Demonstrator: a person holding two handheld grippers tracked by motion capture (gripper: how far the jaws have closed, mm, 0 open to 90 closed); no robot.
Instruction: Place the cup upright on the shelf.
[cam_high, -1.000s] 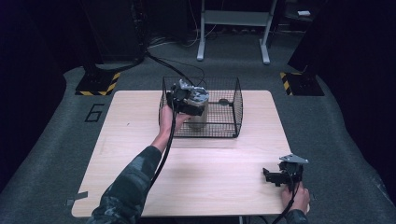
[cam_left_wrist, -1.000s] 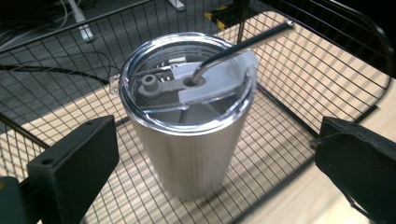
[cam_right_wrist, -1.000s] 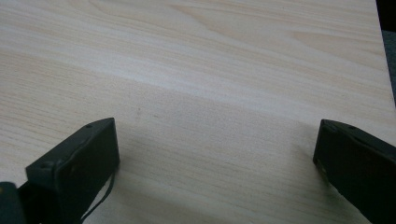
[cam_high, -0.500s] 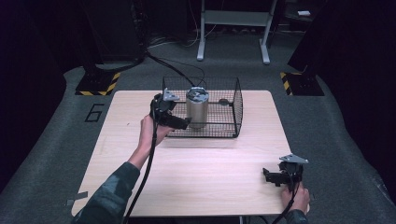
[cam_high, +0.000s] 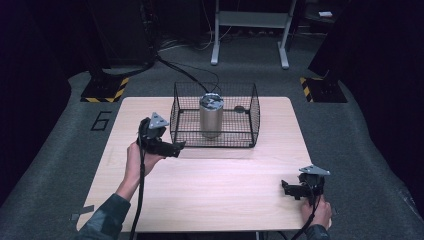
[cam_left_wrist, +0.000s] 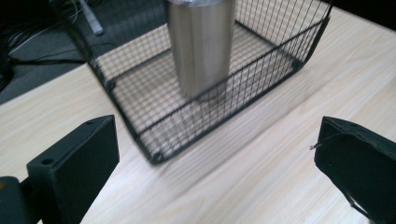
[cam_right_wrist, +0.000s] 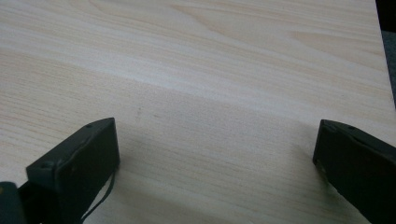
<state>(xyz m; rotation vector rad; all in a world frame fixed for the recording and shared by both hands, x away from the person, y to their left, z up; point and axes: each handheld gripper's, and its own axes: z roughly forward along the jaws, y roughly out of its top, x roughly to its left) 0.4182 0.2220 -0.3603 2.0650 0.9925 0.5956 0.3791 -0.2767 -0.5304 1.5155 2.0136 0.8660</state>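
Observation:
A steel tumbler stands upright inside a black wire basket at the back of the wooden table. My left gripper is open and empty, held just outside the basket's front left corner. In the left gripper view the tumbler rises behind the basket's mesh wall, beyond my spread jaws. My right gripper rests open near the table's front right corner, with nothing between its fingers, just bare wood.
A small dark object lies in the basket behind the tumbler. Grey carpet surrounds the table. Black cables run across the floor behind it, near a metal stand and yellow-striped bases.
My left gripper let go of the tumbler, which now stands in the basket, and drew back left and toward the front, out of the basket. The right gripper stayed put.

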